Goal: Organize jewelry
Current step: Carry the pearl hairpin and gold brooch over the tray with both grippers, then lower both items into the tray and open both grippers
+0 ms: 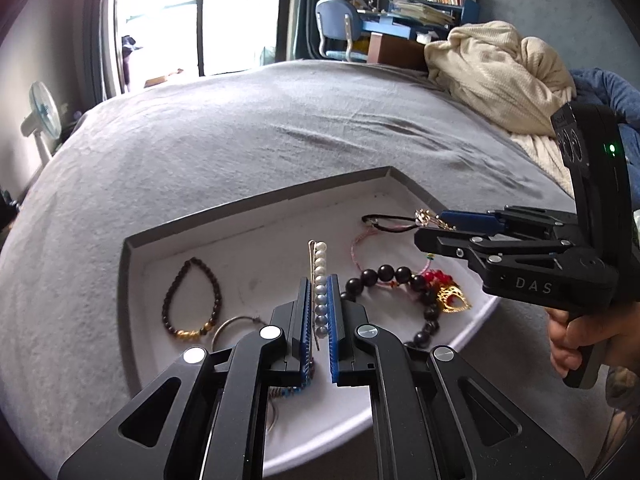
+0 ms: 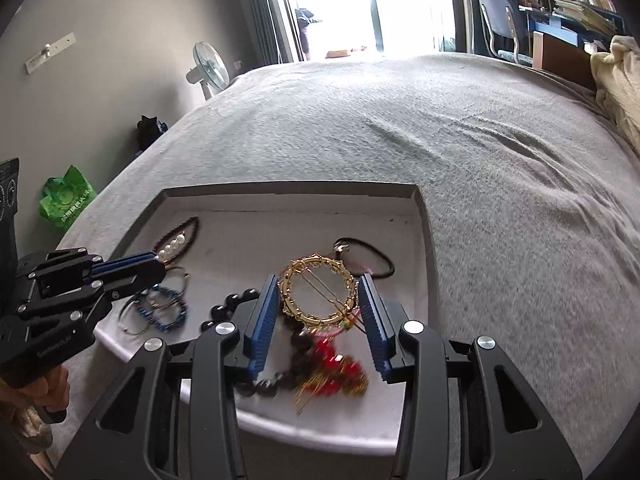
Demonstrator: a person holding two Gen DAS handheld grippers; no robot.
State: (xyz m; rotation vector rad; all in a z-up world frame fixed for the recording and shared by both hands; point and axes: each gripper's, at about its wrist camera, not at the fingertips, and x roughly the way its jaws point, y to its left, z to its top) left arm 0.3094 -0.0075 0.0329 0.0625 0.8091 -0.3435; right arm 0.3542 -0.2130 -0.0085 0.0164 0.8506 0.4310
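My left gripper [image 1: 319, 280] is shut on a pearl hair pin [image 1: 320, 276], a row of white and grey pearls on a thin metal pin, held over the tray. The right wrist view shows the same gripper [image 2: 160, 263] at the left with the pearls [image 2: 172, 246] sticking out past its tips. My right gripper [image 2: 318, 278] is shut on a round gold clip [image 2: 320, 314] with a bar across it, its blue pads pressing on both sides. From the left wrist view the right gripper [image 1: 428, 224] comes in from the right with the gold clip [image 1: 426, 216] at its tips.
A white tray with a grey rim [image 1: 256, 196] lies on a grey bed. In it are a brown bead bracelet [image 1: 192, 300], a black bead bracelet [image 1: 400, 276], red beads with a gold pendant [image 1: 450, 300], a black cord [image 1: 388, 226], a silver bangle [image 1: 236, 324] and a blue bead bracelet [image 2: 168, 312]. A cream blanket [image 1: 500, 76] is heaped at the right.
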